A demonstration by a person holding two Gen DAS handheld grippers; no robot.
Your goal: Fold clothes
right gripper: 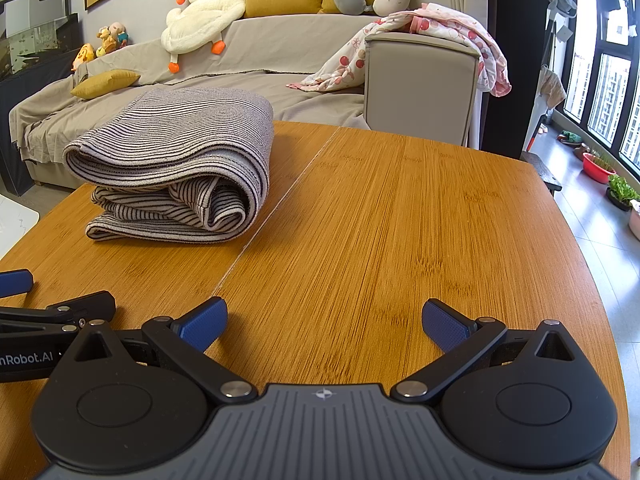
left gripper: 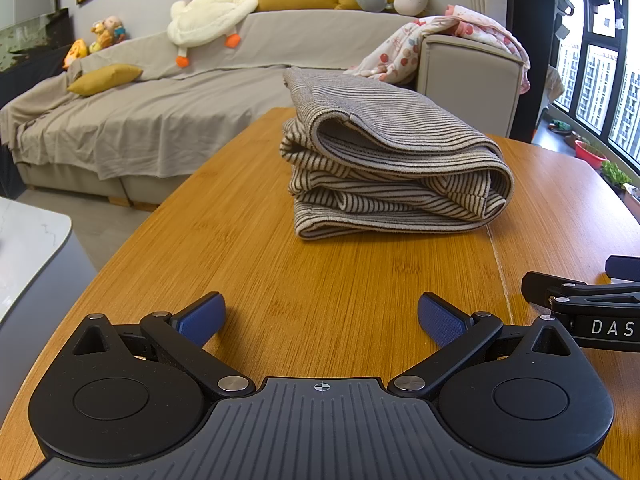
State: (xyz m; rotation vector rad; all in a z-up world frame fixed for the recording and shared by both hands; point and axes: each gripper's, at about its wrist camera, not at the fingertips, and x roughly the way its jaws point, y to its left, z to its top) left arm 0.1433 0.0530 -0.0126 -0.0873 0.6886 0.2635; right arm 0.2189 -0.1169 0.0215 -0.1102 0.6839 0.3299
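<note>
Looked pretty much done to me: the striped garment [left gripper: 392,156] sat folded on the wooden table [left gripper: 248,264] ahead of the left gripper [left gripper: 320,318], ahead-left of the right gripper [right gripper: 325,325], both spread wide and empty, so maybe just tidying that loose top flap.

Left gripper [left gripper: 321,314]: matte black linkage arms, 2 round black discs, silver pivot screws, ribbed grey centre plate with a small crosshair mark, textured blue pads [left gripper: 439,318]. Right gripper [right gripper: 325,320]: same build; white lettering "DAS" on its side.
</note>
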